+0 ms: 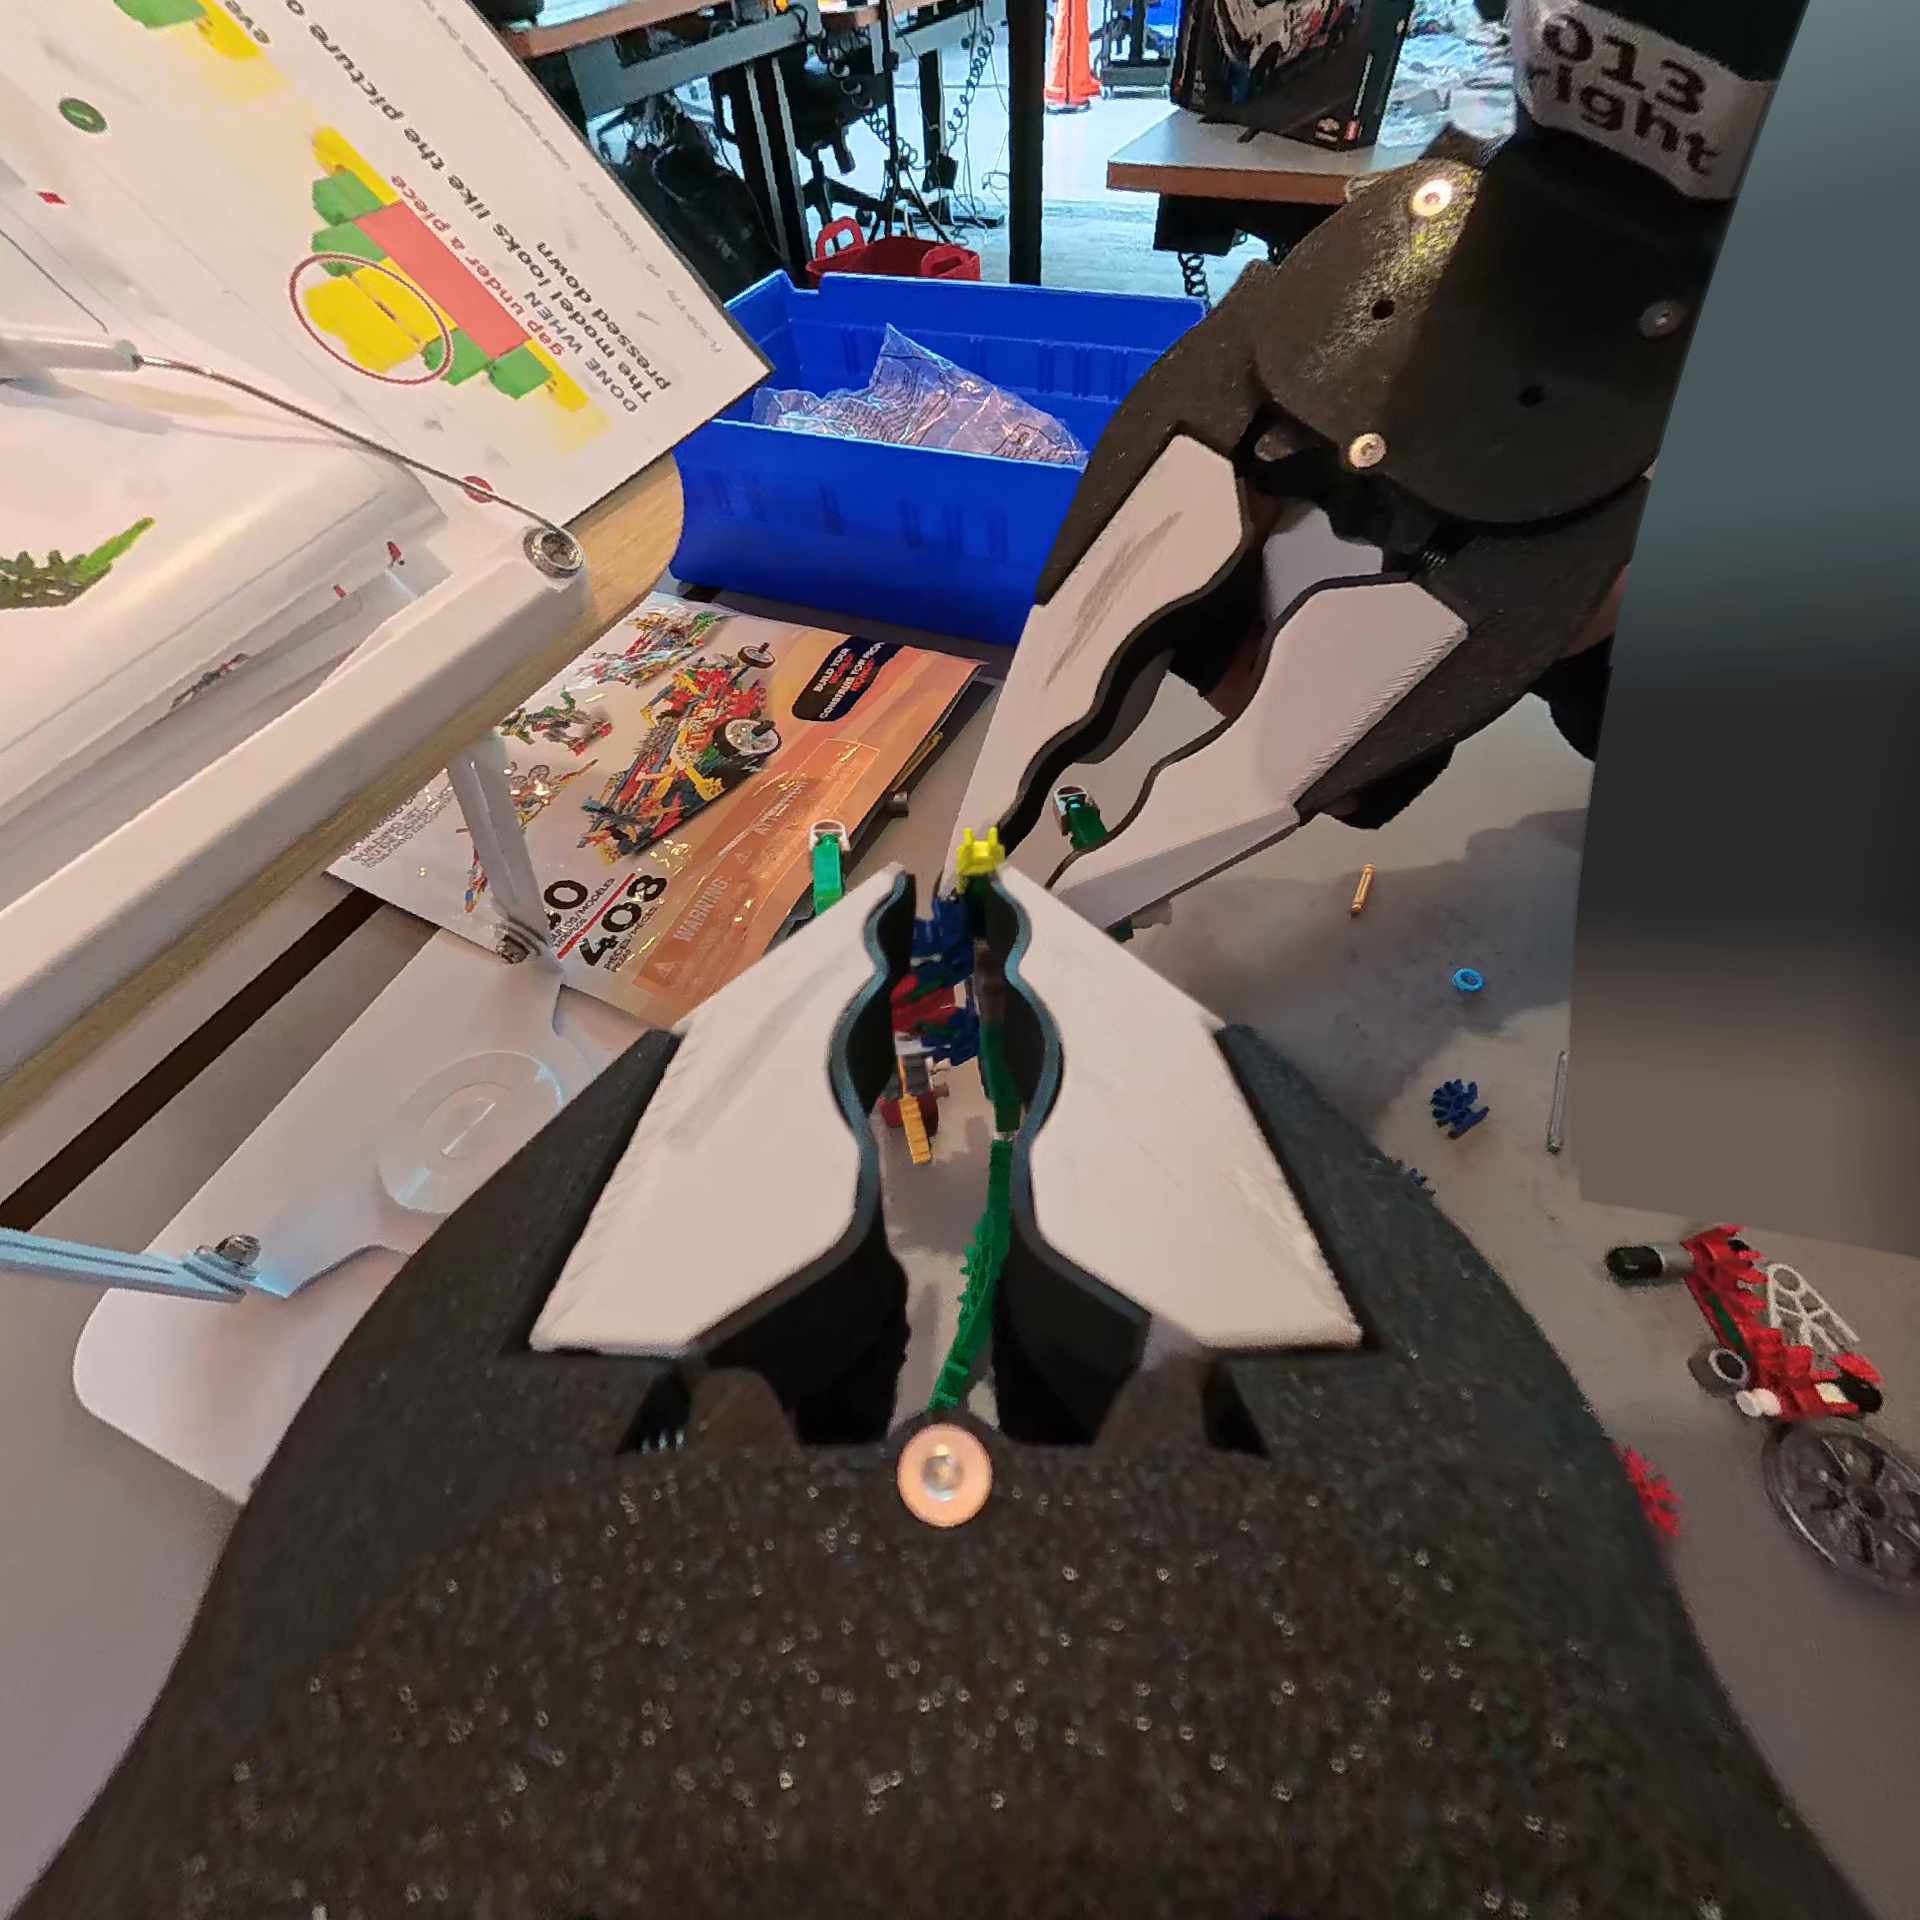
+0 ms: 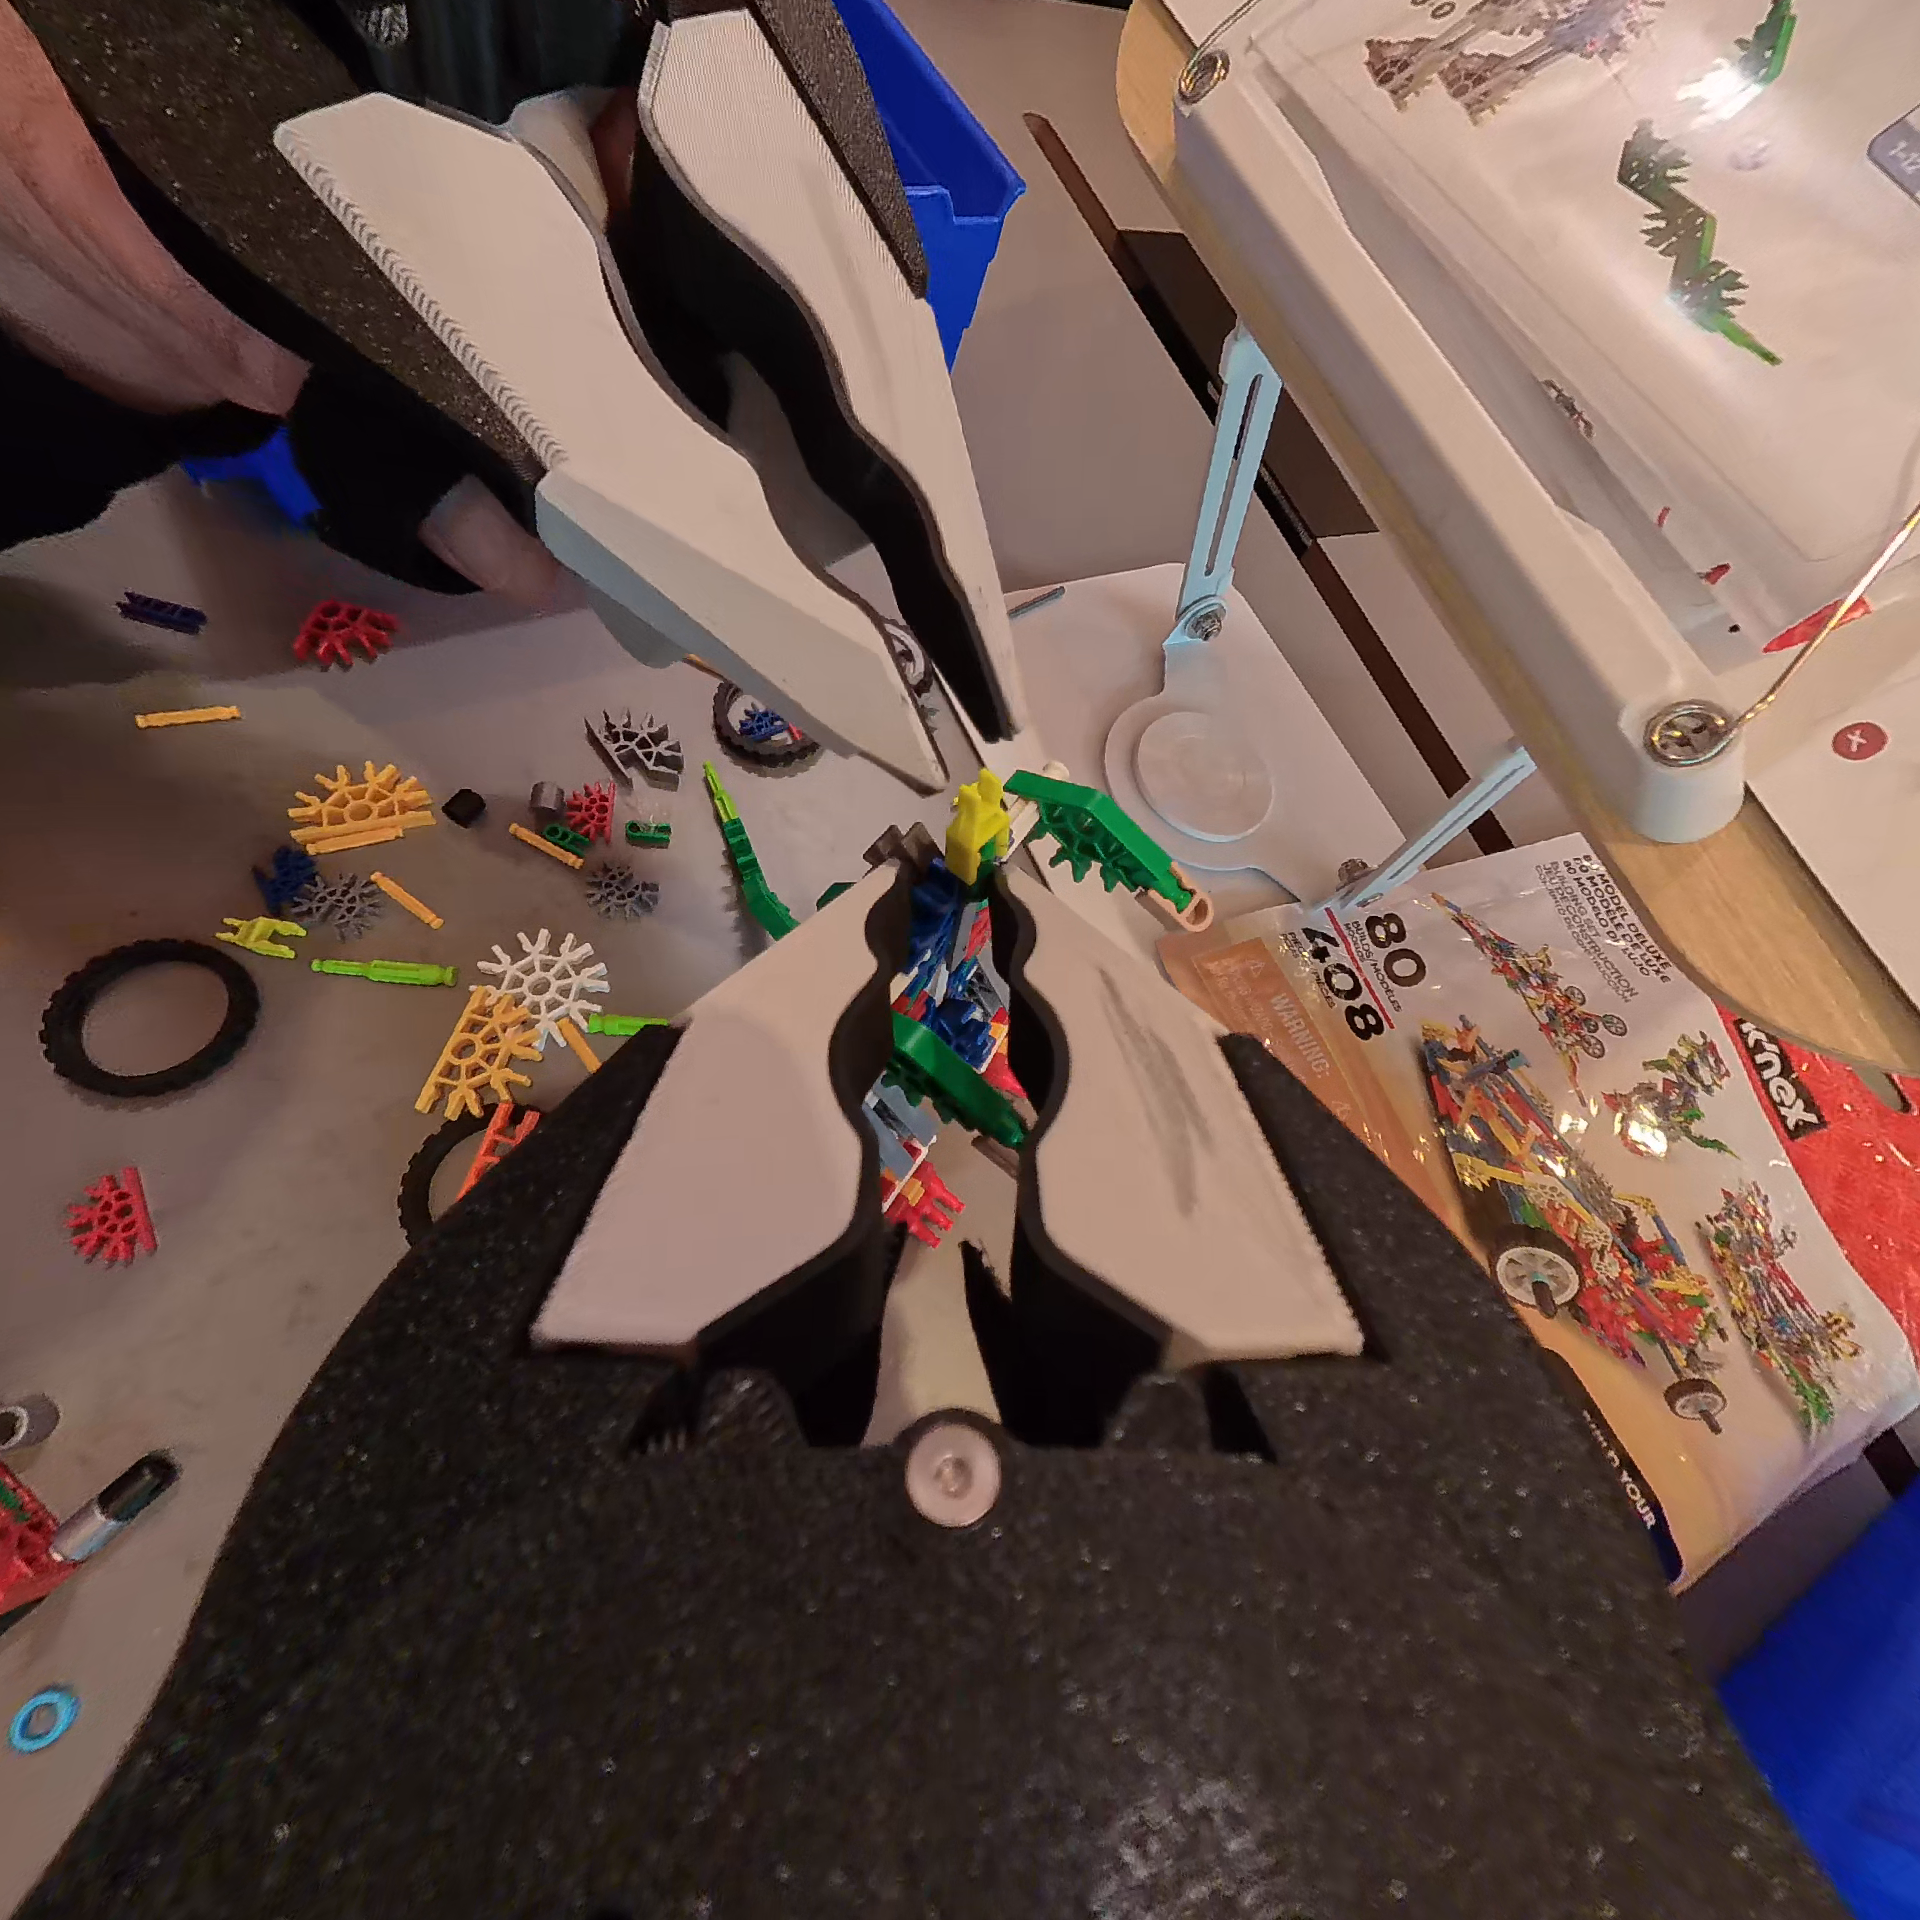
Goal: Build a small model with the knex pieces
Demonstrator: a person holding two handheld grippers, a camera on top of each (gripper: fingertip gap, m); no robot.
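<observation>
A small model of blue, red and green construction pieces (image 1: 940, 997) with a yellow clip (image 1: 980, 854) on top sits between my left gripper's (image 1: 951, 883) nearly closed fingers. A green toothed strip runs back along its right finger. My right gripper (image 1: 1039, 883) comes in from the upper right, tips against the same model by a green piece (image 1: 1081, 821). In the right wrist view my right gripper (image 2: 951, 883) is shut on the model (image 2: 951, 1008), the yellow clip (image 2: 977, 816) stands at its tips, and the left gripper (image 2: 971, 758) meets it from above left.
Loose pieces (image 2: 358, 805) and a black tyre (image 2: 151, 1029) lie on the grey table. A printed packet (image 1: 727, 790) lies under a tilted board stand (image 1: 260, 644). A blue bin (image 1: 914, 499) stands behind. A red wheeled assembly (image 1: 1787, 1340) lies at the right. A gloved hand (image 2: 395, 488) holds the left gripper. The tips of both grippers are at nearly the same place.
</observation>
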